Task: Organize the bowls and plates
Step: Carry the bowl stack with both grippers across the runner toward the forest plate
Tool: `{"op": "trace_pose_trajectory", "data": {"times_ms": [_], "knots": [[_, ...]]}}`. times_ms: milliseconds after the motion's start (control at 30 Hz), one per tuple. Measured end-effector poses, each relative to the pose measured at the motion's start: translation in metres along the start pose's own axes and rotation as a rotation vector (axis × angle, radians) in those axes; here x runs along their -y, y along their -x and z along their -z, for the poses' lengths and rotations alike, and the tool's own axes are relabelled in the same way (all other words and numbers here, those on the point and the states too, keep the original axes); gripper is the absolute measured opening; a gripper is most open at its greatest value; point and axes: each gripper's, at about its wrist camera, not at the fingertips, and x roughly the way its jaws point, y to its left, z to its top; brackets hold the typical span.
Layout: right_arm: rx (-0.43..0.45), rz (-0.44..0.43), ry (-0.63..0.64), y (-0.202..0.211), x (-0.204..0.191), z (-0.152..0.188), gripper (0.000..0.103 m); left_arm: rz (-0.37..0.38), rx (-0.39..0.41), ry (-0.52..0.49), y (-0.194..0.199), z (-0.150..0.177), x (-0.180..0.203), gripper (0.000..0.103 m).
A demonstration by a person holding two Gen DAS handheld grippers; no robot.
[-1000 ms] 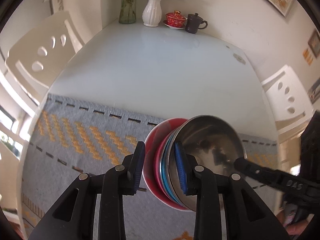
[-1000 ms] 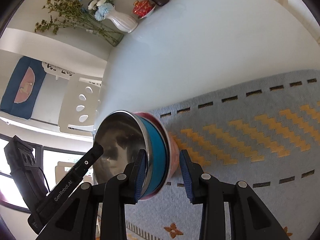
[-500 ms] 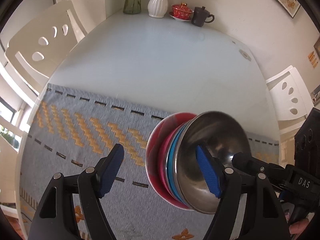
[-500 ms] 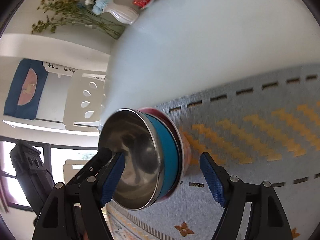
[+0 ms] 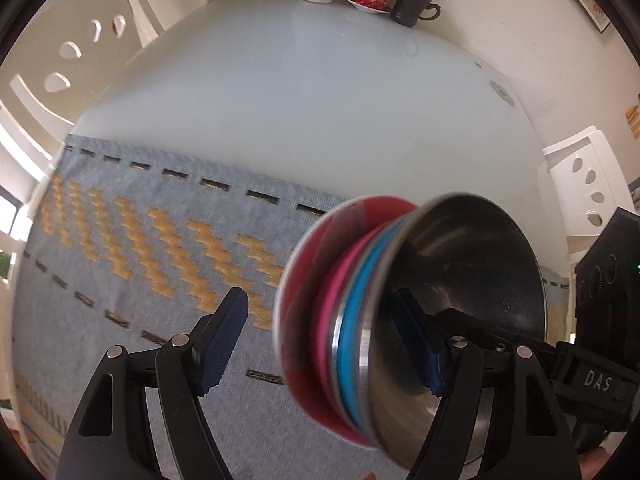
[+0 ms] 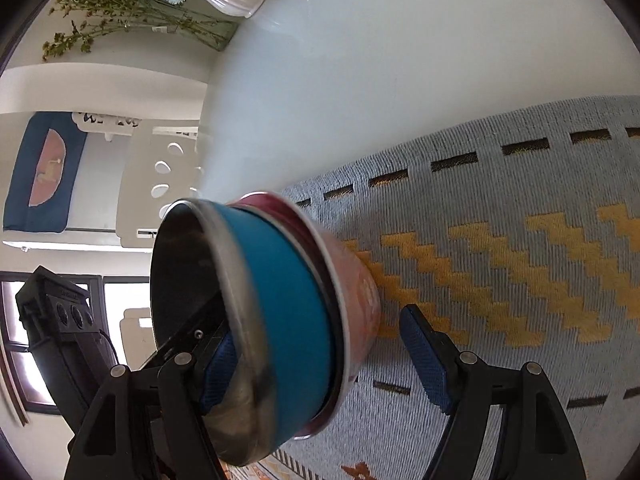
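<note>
Lying tipped on its side – mouth toward the right tongs (image 6: 324, 354) – the bowl stack (image 5: 384, 312) straddled by both wide-open tongs (image 5: 324, 344).

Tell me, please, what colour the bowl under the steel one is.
Blue bowl; clearest in the right wrist view.

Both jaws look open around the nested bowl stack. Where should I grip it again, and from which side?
Grip the bowl stack by its layered rim, as the left hand-held gripper and right hand-held gripper now straddle it: one finger inside the steel bowl, one outside the red bowl. Come from opposite sides, probably; the stack looks tilted.
</note>
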Motion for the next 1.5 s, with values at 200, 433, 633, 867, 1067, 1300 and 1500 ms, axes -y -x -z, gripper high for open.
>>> {"op": "trace_pose_trajectory", "data": {"times_ms": [200, 433, 633, 867, 1067, 1300, 1500], "knots": [[0.002, -0.043, 0.002, -0.003, 0.002, 0.0, 0.075, 0.051, 0.007, 0.034, -0.006, -0.001, -0.004, 0.075], [0.009, -0.06, 0.022, -0.001, -0.002, 0.001, 0.072, 0.059, 0.026, 0.01, -0.003, 0.0, 0.001, 0.064], [0.021, -0.033, 0.024, 0.001, -0.003, 0.002, 0.059, 0.07, 0.039, -0.003, 0.001, 0.001, 0.003, 0.05], [0.018, 0.012, 0.074, 0.004, -0.007, 0.007, 0.054, 0.097, 0.048, 0.036, 0.003, 0.002, -0.002, 0.043], [0.028, 0.039, 0.087, 0.003, -0.015, 0.01, 0.054, 0.07, 0.048, -0.008, 0.004, 0.003, 0.009, 0.042], [0.022, 0.031, 0.107, 0.01, -0.015, 0.015, 0.054, 0.068, 0.049, -0.012, 0.008, 0.005, 0.004, 0.042], [0.025, 0.027, 0.128, 0.016, -0.02, 0.019, 0.054, 0.056, 0.059, -0.045, 0.018, 0.008, 0.008, 0.042]]}}
